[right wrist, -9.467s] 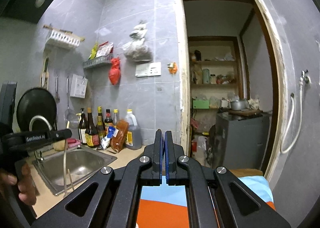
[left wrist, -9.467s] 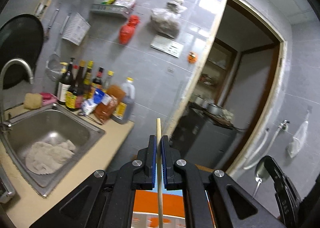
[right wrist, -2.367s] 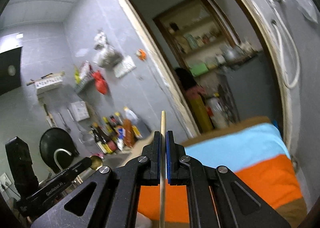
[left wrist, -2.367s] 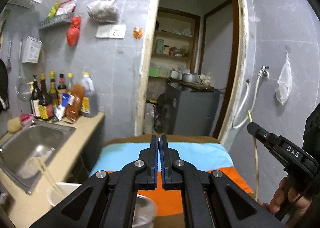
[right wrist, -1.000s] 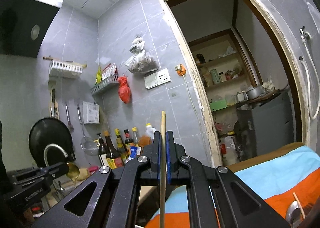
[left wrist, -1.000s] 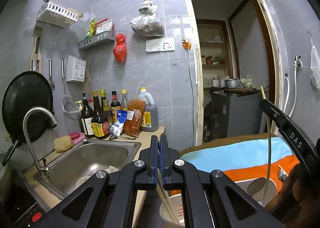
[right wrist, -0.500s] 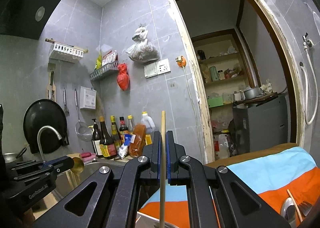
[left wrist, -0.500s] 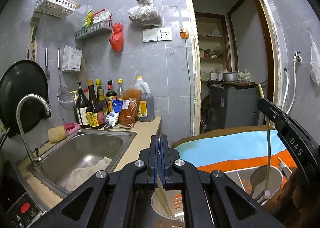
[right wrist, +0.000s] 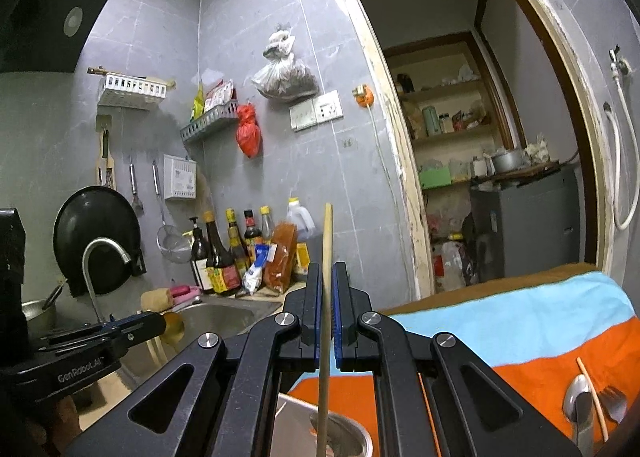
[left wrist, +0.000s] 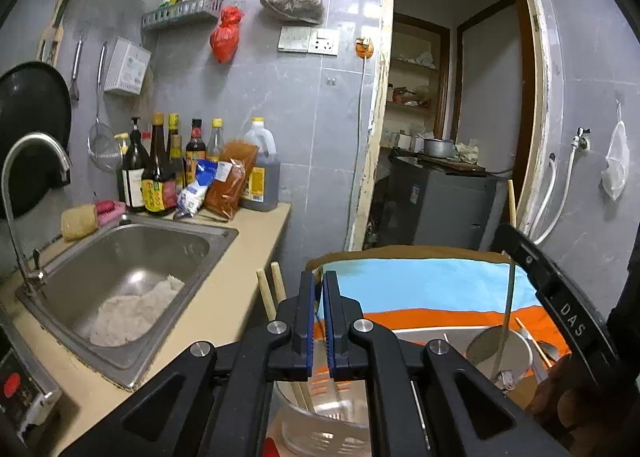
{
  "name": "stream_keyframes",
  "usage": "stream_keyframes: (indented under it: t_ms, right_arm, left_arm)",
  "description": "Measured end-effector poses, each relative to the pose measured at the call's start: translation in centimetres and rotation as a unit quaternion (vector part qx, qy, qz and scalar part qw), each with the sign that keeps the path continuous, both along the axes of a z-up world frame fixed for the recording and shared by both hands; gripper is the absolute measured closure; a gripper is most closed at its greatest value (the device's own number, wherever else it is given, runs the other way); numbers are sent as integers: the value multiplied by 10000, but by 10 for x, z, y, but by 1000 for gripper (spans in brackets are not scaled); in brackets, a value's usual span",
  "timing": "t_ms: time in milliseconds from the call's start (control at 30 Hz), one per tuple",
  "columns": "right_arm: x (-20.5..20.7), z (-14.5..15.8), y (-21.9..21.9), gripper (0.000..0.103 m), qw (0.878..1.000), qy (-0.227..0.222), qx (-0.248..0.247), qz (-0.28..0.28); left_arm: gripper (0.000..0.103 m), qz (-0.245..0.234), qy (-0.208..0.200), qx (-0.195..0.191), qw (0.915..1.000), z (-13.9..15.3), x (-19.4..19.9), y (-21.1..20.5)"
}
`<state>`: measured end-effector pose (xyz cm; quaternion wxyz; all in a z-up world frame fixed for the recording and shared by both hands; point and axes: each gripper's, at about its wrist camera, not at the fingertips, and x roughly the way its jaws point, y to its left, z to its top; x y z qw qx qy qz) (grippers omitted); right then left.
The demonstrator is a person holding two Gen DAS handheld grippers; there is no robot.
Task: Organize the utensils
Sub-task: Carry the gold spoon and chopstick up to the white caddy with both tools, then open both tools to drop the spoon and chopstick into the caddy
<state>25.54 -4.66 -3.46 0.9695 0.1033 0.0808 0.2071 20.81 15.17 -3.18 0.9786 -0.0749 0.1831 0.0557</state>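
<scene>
Now the right gripper (right wrist: pixel 328 317) pinches a wooden chopstick (right wrist: pixel 326 297) upright at frame centre, tip over the metal cup (right wrist: pixel 348 437) below, ready to drop; the left gripper (left wrist: pixel 319 321) is closed, empty.

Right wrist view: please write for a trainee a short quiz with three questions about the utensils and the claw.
1. What does the right claw hold?
2. True or false: the sink has nothing in it.
3. What stands under the lower end of the held utensil? A. a steel cup; B. a black pan; C. a sauce bottle.

Key:
1. A wooden chopstick, held upright.
2. False: a pale cloth lies in it.
3. A.
</scene>
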Motion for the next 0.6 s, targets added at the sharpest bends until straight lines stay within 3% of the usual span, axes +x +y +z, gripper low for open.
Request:
stream_keyframes:
  t_ms: [167,267,333,400,467,533,600]
  right_arm:
    - [-1,-4,-3,98,9997,242,42,82]
    - [-3,-4,-6,96,9992,368,69,121]
    - [-5,-3,-9,92,9991,405,86,111]
    - [-8,0,-13,80,9988,458,120,103]
    - [-11,3,-17,76,9987,482,164,90]
    - [-14,8,-21,75,9987,487,156,71]
    - [-19,15,-27,65,9987,487,145,32]
  left_arm:
    - [94,-125,63,-275,9995,1,-1,5]
    - [77,-179,102,-463,9987,2,-2,8]
    - [66,-163,91,-616,9979,3,-4,11]
    - [64,-137,109,-658,9977,5,-6,10]
    - [62,-132,126,-647,9977,9,-7,8]
    - [53,-129,104,-636,9978,15,-8,6]
    - [46,-120,64,-648,9978,20,-10,2]
